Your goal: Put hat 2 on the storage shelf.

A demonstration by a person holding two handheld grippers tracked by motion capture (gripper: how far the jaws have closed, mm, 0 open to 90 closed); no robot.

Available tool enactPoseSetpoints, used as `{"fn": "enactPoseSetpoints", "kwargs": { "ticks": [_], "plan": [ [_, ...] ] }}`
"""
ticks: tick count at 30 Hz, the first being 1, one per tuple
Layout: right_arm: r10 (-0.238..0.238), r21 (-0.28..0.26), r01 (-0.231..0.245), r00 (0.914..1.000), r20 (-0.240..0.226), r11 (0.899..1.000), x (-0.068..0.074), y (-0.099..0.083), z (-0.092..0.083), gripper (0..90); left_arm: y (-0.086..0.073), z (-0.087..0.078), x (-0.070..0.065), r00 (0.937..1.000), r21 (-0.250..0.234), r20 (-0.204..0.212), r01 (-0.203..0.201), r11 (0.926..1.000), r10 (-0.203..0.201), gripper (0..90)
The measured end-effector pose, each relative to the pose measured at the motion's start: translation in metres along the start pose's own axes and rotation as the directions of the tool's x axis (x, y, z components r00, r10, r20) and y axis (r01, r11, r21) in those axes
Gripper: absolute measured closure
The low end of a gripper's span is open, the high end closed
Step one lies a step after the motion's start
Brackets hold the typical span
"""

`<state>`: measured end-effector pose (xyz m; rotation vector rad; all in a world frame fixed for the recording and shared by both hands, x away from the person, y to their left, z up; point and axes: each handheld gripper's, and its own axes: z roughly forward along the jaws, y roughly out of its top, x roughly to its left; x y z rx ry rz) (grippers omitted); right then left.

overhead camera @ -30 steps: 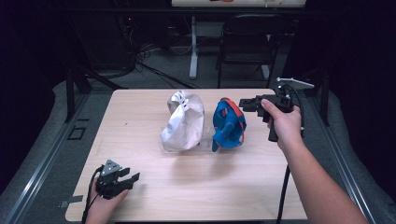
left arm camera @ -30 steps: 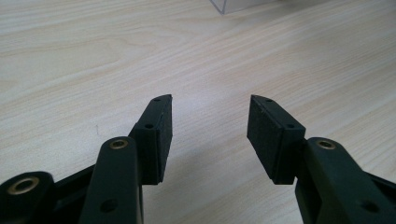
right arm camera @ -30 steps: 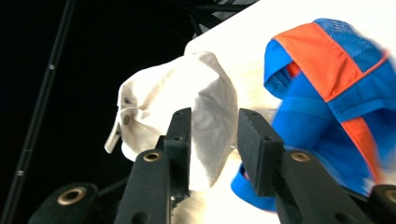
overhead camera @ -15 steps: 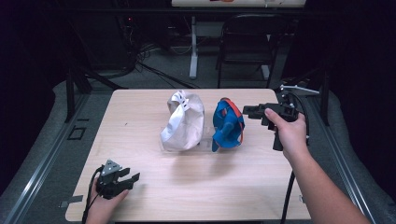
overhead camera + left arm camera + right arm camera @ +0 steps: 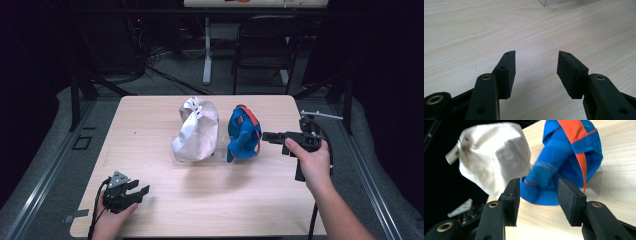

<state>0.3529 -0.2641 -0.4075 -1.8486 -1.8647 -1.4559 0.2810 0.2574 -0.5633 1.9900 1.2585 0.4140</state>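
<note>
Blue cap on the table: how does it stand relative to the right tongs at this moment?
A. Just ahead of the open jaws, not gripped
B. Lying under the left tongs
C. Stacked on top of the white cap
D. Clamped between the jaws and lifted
A: in the right gripper view the blue cap sits beyond the open right tongs, whose jaws have just been opening with nothing between the pads.

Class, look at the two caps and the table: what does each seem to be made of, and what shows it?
White cap: soft matte fabric, probably cotton; it creases and sags.
Blue cap: woven fabric, orange stripes, matte; seams and folds show.
Table: pale wood or wood-look laminate, smooth; printed-looking grain lines.
</note>
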Motion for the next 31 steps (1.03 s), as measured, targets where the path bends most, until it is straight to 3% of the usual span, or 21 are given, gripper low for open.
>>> {"fn": "enactPoseSetpoints", "kwargs": {
  "ticks": [2, 4, 5, 8, 11, 14, 19, 22, 24, 29, 31],
  "plan": [
    [-0.027, -0.005, 0.027, 0.9996, 0.001, 1.000, -0.005, -0.015, 0.004, 53.5, 0.000, 0.000, 0.000, 1.0000, 0.001, 0.001, 0.001, 1.0000, -0.001, 49.5],
    [-0.029, -0.003, 0.029, 0.9996, 0.001, 1.000, -0.007, -0.019, 0.005, 53.5, 0.000, 0.000, 0.000, 1.0000, 0.001, 0.001, 0.002, 1.0000, -0.002, 49.4],
    [-0.039, 0.001, 0.039, 0.9992, 0.004, 0.999, -0.012, -0.032, 0.008, 53.4, -0.001, 0.000, 0.000, 1.0000, 0.002, 0.001, 0.001, 1.0000, -0.001, 49.4],
    [-0.044, 0.002, 0.044, 0.9989, 0.013, 0.999, -0.017, -0.042, 0.011, 53.4, -0.001, 0.001, 0.000, 1.0000, 0.003, 0.001, 0.002, 1.0000, -0.002, 49.4],
    [-0.038, -0.003, 0.038, 0.9992, 0.013, 0.999, -0.032, -0.065, 0.019, 53.5, -0.001, 0.001, 0.000, 1.0000, -0.001, 0.000, 0.003, 1.0000, -0.003, 49.4],
    [-0.060, -0.010, 0.061, 0.9972, 0.043, 0.998, -0.040, -0.081, 0.025, 53.5, -0.001, 0.001, 0.000, 1.0000, 0.003, 0.004, 0.002, 1.0000, -0.002, 49.4],
    [-0.070, -0.025, 0.071, 0.9962, 0.052, 0.997, -0.051, -0.103, 0.032, 52.9, -0.001, 0.001, 0.000, 1.0000, 0.001, 0.009, 0.002, 1.0000, -0.002, 49.4],
    [-0.083, -0.029, 0.085, 0.9944, 0.064, 0.996, -0.054, -0.109, 0.033, 52.4, 0.000, 0.001, 0.000, 0.9999, 0.002, 0.011, 0.000, 1.0000, 0.000, 49.4],
    [-0.111, -0.063, 0.118, 0.9889, 0.098, 0.991, -0.058, -0.118, 0.035, 52.4, 0.000, 0.001, -0.001, 0.9999, 0.001, 0.011, -0.004, 1.0000, 0.004, 49.4],
    [-0.110, -0.093, 0.121, 0.9874, 0.113, 0.988, -0.064, -0.127, 0.038, 51.8, 0.000, 0.001, -0.004, 0.9996, -0.006, 0.022, -0.018, 0.9998, 0.018, 49.9],
    [-0.137, -0.091, 0.150, 0.9805, 0.141, 0.984, -0.067, -0.129, 0.039, 50.0, 0.002, 0.001, -0.008, 0.9988, -0.017, 0.039, -0.028, 0.9995, 0.028, 50.3]
  ]
}}
